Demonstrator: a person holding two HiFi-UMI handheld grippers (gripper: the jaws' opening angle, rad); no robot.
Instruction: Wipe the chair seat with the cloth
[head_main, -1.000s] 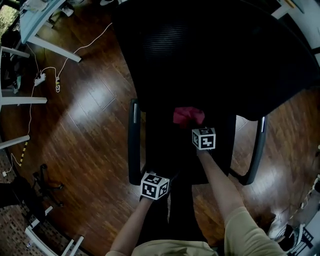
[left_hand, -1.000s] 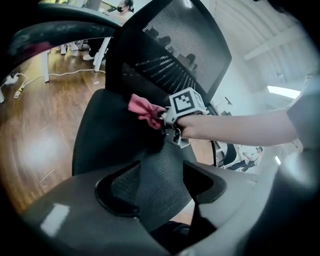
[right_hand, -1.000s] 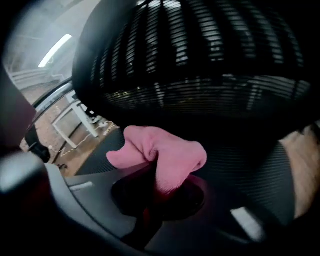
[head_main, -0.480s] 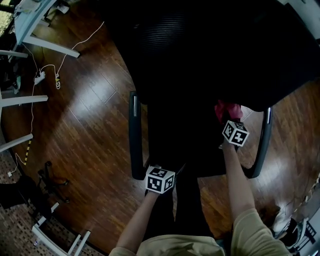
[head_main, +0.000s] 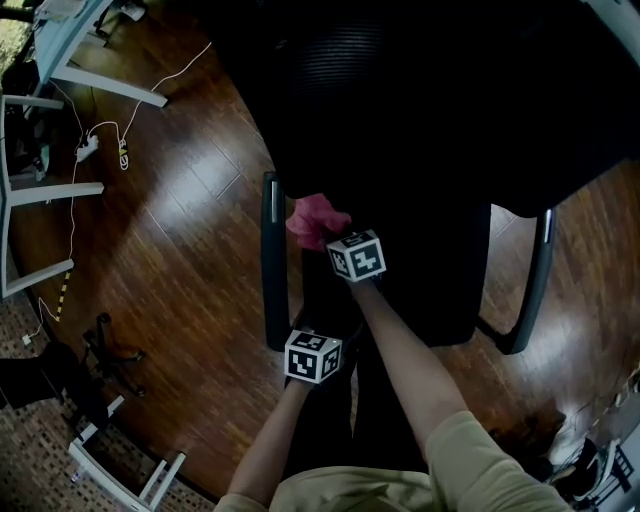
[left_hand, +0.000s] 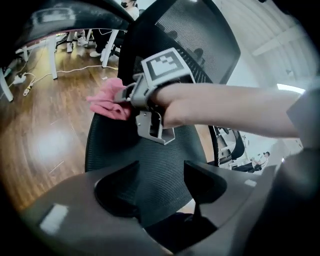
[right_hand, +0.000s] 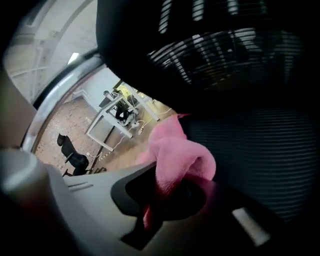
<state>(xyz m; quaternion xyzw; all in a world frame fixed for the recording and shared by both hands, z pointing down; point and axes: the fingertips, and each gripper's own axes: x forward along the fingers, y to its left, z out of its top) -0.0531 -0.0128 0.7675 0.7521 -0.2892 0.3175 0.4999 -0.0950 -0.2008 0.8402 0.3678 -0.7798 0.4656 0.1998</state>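
Left gripper (head_main: 318, 345) is hovering at the seat's near edge, closest to the person. Its jaws are standing wide apart and have just been opening. They're gripping nothing; only seat mesh is showing through the gap in the left gripper view (left_hand: 160, 175).

Right gripper (head_main: 335, 238) is reaching further in, forearm crossing over the left one, and is clamping the pink cloth (head_main: 318, 218). In the right gripper view (right_hand: 175, 195) the cloth (right_hand: 180, 150) is wedged between the jaws and bulging out past the tips. From the left gripper view, that gripper (left_hand: 127, 95) is pointing left with the cloth (left_hand: 107, 104) bunched ahead of it.

The cloth is sitting at the left edge of the chair seat (head_main: 420, 290), just beside the left armrest (head_main: 272, 260). It's looking pressed to the black mesh (left_hand: 150, 165), but I can't confirm actual contact.

Right armrest (head_main: 530, 290) is standing well clear on the other side.

Backrest (head_main: 400, 80) is rising beyond the seat, also black mesh (left_hand: 200, 35).

Wood floor (head_main: 180, 220) is surrounding the chair. A white cable (head_main: 95, 135) is trailing across it toward the desk legs (head_main: 110, 90) at far left.
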